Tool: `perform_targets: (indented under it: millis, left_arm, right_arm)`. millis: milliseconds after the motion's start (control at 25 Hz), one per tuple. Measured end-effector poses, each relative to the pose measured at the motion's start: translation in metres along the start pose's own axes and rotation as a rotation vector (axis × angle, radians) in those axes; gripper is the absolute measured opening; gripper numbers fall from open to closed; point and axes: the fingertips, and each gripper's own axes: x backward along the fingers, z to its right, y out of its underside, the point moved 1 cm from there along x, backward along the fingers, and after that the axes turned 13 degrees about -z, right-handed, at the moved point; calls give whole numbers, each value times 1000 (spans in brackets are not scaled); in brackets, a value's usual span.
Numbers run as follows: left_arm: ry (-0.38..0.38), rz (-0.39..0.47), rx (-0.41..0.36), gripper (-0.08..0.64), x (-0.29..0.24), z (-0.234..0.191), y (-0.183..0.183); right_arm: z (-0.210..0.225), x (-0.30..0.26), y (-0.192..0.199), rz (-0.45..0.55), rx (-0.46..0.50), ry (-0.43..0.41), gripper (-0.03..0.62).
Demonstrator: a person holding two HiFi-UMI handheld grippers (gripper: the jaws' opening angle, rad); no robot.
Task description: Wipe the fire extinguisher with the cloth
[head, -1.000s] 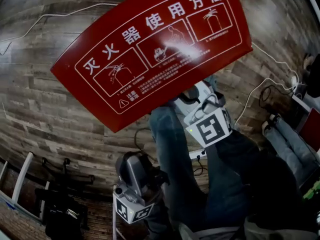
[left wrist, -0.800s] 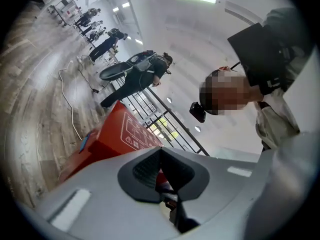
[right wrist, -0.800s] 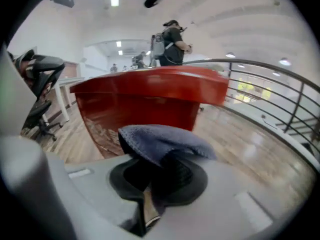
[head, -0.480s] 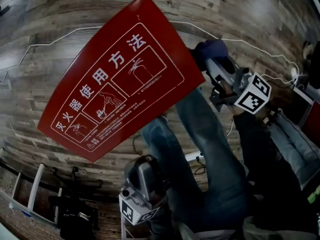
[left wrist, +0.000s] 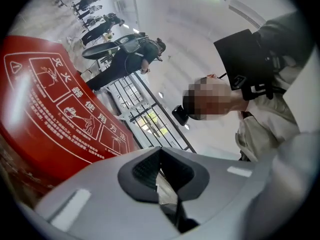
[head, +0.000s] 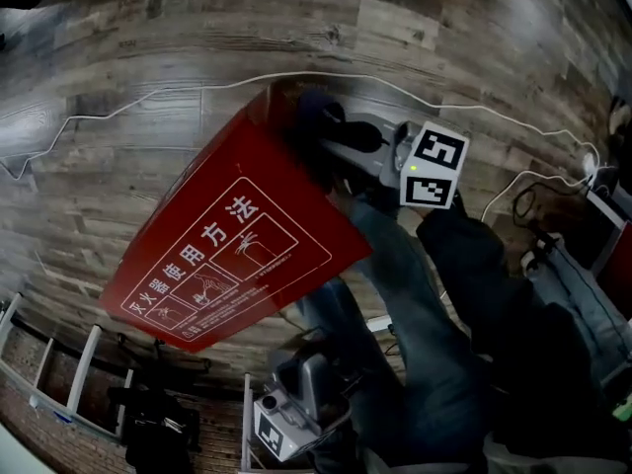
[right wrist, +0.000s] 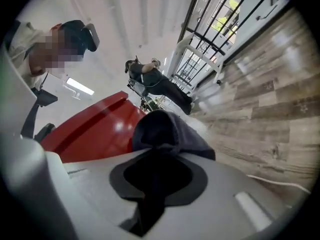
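Extinguisher box (head: 232,240): glossy red, white instr. print

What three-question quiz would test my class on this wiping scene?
1. True or false: the right gripper is shut on a dark cloth.
2. In the head view, the cloth is at the red fire extinguisher cabinet's: A) top corner B) bottom edge C) printed label.
3. Fill in: the gripper well clear of the cabinet is the ___ gripper.
Key: 1 true; 2 A; 3 left.
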Motion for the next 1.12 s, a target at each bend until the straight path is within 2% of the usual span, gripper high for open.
perform_targets:
  millis: [120,160,240,320,400,480,600,640,720,840,960,1120]
  left_arm:
    - [-3,1,2,6,-12,-3,1]
    - [-9,-1,6,6,-15,-5,2]
    - [-15,-7,17,6,-18,-4,2]
    - [-6,-9,21,6,-20,-2,1]
    - [1,-10,21,6,-17,1,1]
    - [3,-4,23,6,-12,3,1]
    - [1,12,23,6,-5,5,-2]
    - [0,22,21,6,-3,5,-4]
    - [-7,43,18,6,1,4,-10]
    - [-16,67,18,6,7,5,-14]
    - [-11,86,33,6,20,7,-7]
    - [7,95,56,6,57,4,-10]
  right_arm:
    - [41,-14,34,-137,12,148,46]
    - [50,-17,46,-164,-26,157,44]
    - [47,-17,47,-130,-138,80,44]
    - [24,-13,18,-53,-155,-29,44]
    - [-5,-8,-27,48,-126,-142,44]
    - [-37,-5,-69,127,-50,-224,44]
    - [-57,-6,-98,161,36,-232,44]
    - [-49,-9,-94,148,21,-208,44]
    - [-20,-15,-66,94,-72,-162,44]
    - [2,-2,-7,-7,-215,-162,44]
    - [-23,37,35,-75,-214,-169,44]
    - [-88,72,54,-93,-160,-195,44]
